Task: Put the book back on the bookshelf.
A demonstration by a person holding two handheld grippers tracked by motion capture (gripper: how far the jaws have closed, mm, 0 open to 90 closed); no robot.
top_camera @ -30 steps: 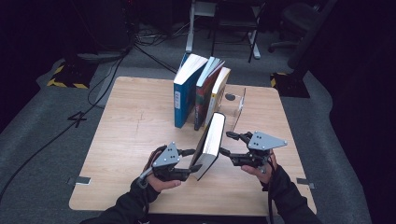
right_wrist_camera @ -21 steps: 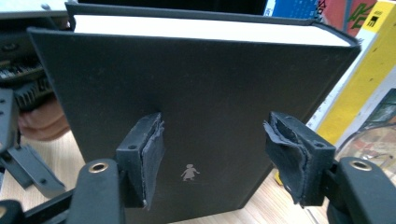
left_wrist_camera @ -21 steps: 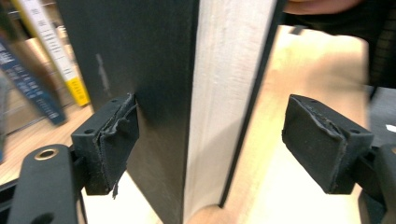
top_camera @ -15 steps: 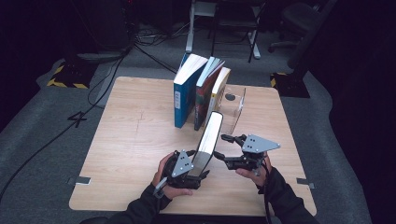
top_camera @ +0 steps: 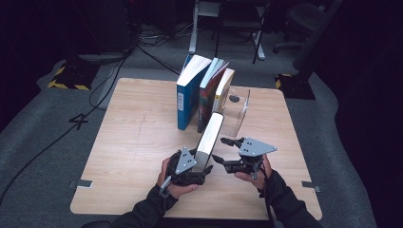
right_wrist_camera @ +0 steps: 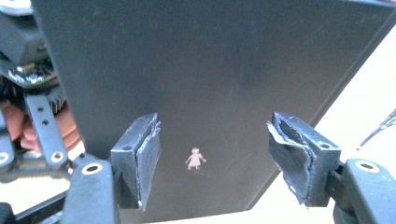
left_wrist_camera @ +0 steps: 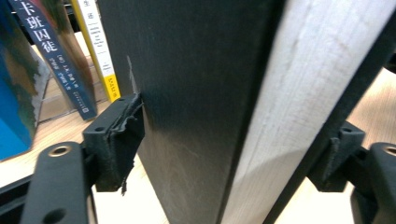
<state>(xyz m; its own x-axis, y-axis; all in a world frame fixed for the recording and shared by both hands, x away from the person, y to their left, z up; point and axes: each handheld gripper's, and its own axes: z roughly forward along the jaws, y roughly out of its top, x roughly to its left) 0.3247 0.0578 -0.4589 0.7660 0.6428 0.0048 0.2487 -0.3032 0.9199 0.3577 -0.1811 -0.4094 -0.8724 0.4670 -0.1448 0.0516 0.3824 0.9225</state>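
**A:** Looking at the black book [top_camera: 209, 137], where is it?

**B:** It stands on its edge in the lower middle of the high view, on the table [top_camera: 133, 142].
My left gripper [top_camera: 202, 167] has just been closing on it, and the pads [left_wrist_camera: 122, 140] seem to press both covers.
My right gripper [top_camera: 219, 149] is open, facing the flat cover.

**A:** What next?

**B:** I think I should keep it upright and slide it slowly to the row of books [top_camera: 204, 90] at the upper middle.

Upright book [top_camera: 209, 140] between left gripper [top_camera: 198, 170] and right gripper [top_camera: 222, 151], before three leaning books [top_camera: 204, 90] on table [top_camera: 128, 142]
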